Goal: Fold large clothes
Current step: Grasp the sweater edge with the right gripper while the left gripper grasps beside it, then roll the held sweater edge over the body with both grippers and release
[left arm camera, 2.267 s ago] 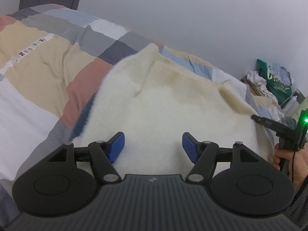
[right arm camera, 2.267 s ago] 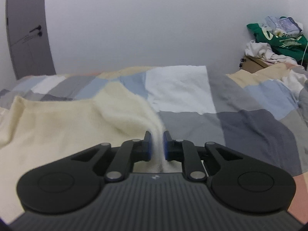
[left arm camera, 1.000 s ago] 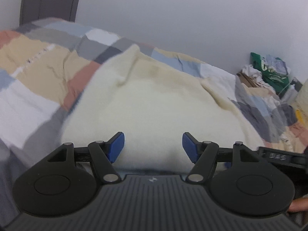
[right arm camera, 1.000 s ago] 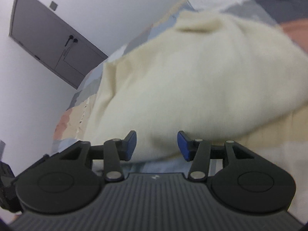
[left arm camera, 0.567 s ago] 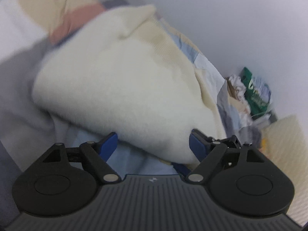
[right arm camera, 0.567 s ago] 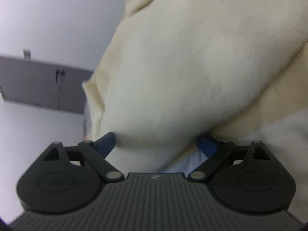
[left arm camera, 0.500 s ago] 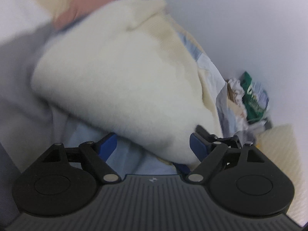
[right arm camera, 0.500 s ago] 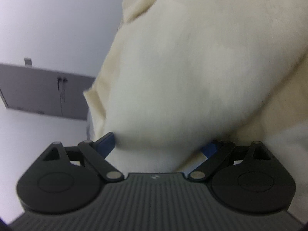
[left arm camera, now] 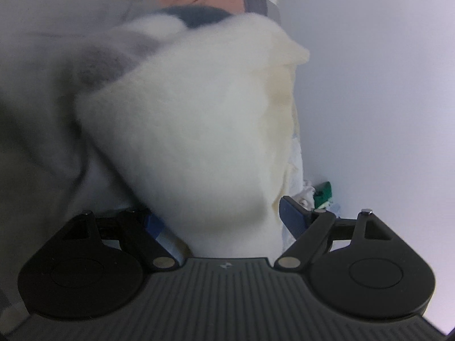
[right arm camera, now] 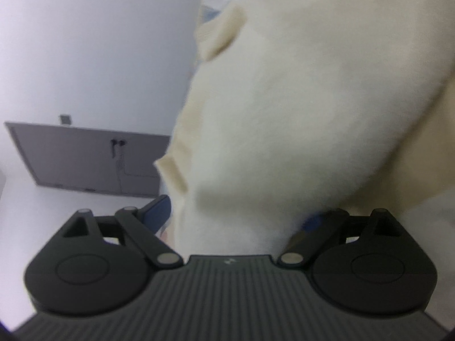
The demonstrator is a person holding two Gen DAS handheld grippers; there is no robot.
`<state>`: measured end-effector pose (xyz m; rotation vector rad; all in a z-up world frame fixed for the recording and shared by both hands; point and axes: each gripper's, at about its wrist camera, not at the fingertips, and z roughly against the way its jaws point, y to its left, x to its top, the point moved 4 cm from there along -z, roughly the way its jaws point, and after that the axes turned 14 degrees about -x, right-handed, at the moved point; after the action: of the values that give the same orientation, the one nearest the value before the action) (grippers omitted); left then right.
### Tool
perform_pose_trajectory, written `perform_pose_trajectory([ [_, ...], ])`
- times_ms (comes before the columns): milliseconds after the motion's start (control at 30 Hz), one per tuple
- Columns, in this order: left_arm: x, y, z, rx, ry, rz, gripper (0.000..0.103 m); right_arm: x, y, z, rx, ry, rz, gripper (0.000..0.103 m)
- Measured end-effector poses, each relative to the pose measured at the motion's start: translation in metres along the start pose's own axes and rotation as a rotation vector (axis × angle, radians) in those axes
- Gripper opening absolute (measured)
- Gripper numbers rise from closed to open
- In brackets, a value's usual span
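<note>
A folded cream fleece garment [left arm camera: 204, 130] lies on the patchwork quilt [left arm camera: 42, 113] and fills both wrist views, blurred. My left gripper [left arm camera: 221, 216] is rolled onto its side, jaws wide, with the garment's thick near edge between them. One blue pad [left arm camera: 293, 214] stands just clear of the fleece; the other is half buried under it. My right gripper [right arm camera: 236, 216] is rolled the other way, also wide, around the garment [right arm camera: 298, 99] at its near edge. Its left pad [right arm camera: 157, 210] is free and the right one is mostly hidden by fleece. Neither gripper visibly squeezes the fabric.
A pale wall stands beside the bed in both views. A grey door [right arm camera: 85, 164] shows in the right wrist view. A green bag and a pile of clothes [left arm camera: 322, 191] lie at the bed's far end.
The right gripper has let go of the fabric fold. Both grippers have opened wider, rolled onto their sides and sunk to the garment's near edge, which now sits between their jaws.
</note>
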<state>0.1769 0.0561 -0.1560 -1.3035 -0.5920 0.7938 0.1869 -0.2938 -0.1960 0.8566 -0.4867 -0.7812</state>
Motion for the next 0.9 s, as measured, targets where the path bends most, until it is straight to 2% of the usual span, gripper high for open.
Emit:
perform_pose_trajectory([
  [100,0.001,0.001,-0.006,0.000,0.005,-0.012,0.085,0.004,-0.015,0.001,-0.056,-0.028,-0.040,0.092],
  [200,0.002,0.002,-0.004,0.010,-0.005,-0.022,0.084,0.013,-0.023,0.006,-0.055,-0.060,-0.095,0.092],
  [267,0.005,0.002,-0.004,0.032,-0.017,-0.039,0.077,0.017,-0.023,0.006,-0.055,-0.071,-0.105,0.092],
  [333,0.007,0.002,-0.003,0.069,-0.020,-0.062,0.066,0.018,-0.024,0.006,-0.062,-0.090,-0.103,0.092],
  [467,0.005,-0.011,-0.004,0.102,-0.023,-0.150,0.053,0.020,-0.025,0.005,-0.095,-0.110,-0.077,0.078],
  [600,-0.003,-0.027,0.001,0.087,-0.028,-0.227,0.043,0.018,-0.022,0.019,-0.142,-0.129,0.015,0.048],
  [667,-0.006,-0.032,0.008,0.055,-0.027,-0.222,0.040,0.015,-0.015,0.025,-0.147,-0.144,0.067,0.043],
  [767,-0.012,-0.041,0.023,0.006,-0.028,-0.213,0.038,0.010,-0.006,0.042,-0.137,-0.181,0.132,0.040],
  [900,-0.030,-0.054,0.030,0.000,-0.024,-0.254,0.038,-0.001,0.009,0.064,-0.122,-0.222,0.209,0.038],
])
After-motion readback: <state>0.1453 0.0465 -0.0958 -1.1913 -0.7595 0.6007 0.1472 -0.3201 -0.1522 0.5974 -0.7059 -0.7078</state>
